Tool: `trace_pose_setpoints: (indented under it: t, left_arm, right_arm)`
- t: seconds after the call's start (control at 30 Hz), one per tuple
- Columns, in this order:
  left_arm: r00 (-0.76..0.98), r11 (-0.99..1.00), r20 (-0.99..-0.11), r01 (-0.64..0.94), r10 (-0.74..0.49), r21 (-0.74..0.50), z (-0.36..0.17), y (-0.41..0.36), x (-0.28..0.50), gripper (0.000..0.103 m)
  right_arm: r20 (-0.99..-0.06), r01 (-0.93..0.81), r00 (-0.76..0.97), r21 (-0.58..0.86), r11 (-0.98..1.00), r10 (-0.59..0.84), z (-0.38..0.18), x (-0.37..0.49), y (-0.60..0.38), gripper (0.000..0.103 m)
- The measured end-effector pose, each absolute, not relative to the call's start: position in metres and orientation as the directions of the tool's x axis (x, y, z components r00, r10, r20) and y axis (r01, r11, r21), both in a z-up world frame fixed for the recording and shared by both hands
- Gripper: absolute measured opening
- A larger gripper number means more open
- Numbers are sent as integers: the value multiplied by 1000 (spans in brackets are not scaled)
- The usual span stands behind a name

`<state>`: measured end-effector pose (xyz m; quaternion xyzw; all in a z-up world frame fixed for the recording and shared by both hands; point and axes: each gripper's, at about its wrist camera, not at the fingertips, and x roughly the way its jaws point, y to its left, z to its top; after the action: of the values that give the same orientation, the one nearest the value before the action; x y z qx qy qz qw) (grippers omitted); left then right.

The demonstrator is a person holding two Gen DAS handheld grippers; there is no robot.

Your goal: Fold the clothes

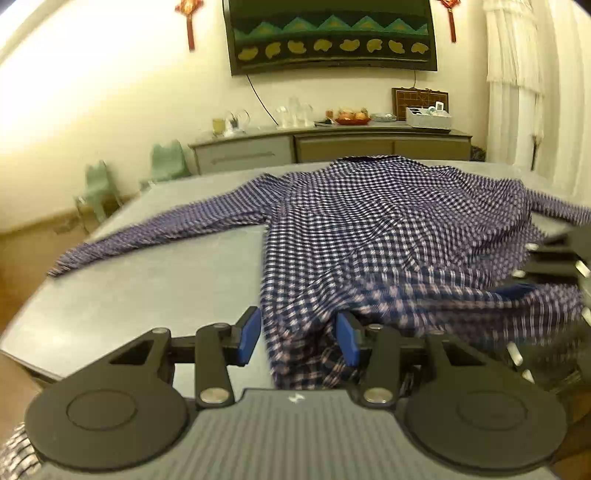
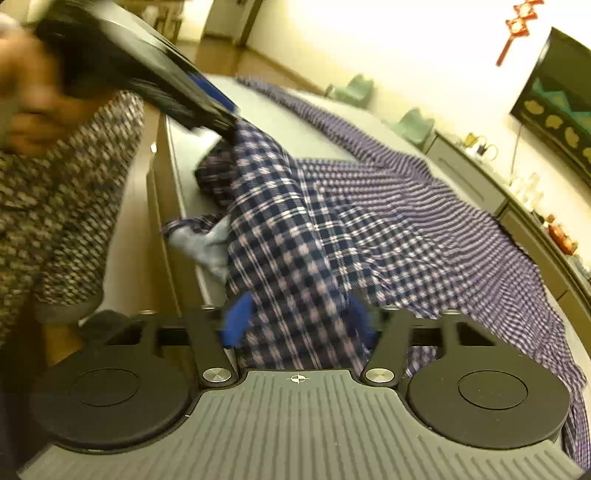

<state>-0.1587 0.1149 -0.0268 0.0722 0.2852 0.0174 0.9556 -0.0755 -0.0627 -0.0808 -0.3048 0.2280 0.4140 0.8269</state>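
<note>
A blue-and-white checked shirt [image 1: 388,229] lies spread on the grey table [image 1: 147,288], one sleeve [image 1: 155,232] stretched to the left. My left gripper [image 1: 298,336] sits at the near hem. Its blue pads [image 1: 249,332] stand apart, with bunched cloth between them but not squeezed. In the right wrist view the shirt [image 2: 369,229] rises in a ridge from my right gripper [image 2: 299,321] up to the blurred left gripper [image 2: 207,107]. The right gripper's blue pads [image 2: 236,317] press on a thick bunch of hem. That gripper shows blurred at the left wrist view's right edge [image 1: 557,266].
A person in a patterned sleeve [image 2: 55,221] stands at the table's near edge [image 2: 173,229]. Beyond the table are a sideboard [image 1: 332,147] with glassware and fruit, two green chairs [image 1: 99,184], a wall screen [image 1: 332,33] and a curtain [image 1: 517,92].
</note>
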Motion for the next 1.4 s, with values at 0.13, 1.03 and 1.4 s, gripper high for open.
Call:
trace_pose_setpoints:
  t: [0.13,1.03,1.4]
  left_arm:
    - [847,980,-526,35,76,198,-30,96,-178,45]
    - [681,980,-704,147,-200,-136,57,150,-152,5]
    - [750,948,-617,43,-240,-315,105,148,-106,6]
  right_arm:
    - [-628,-818,535,-219,533,564,-79,-49,-57,8]
    - [-495,-624,639,114,773,589,-43,0,-116,39]
    - [-428,-748,652,-232,622,626,-54,-140,-79,65]
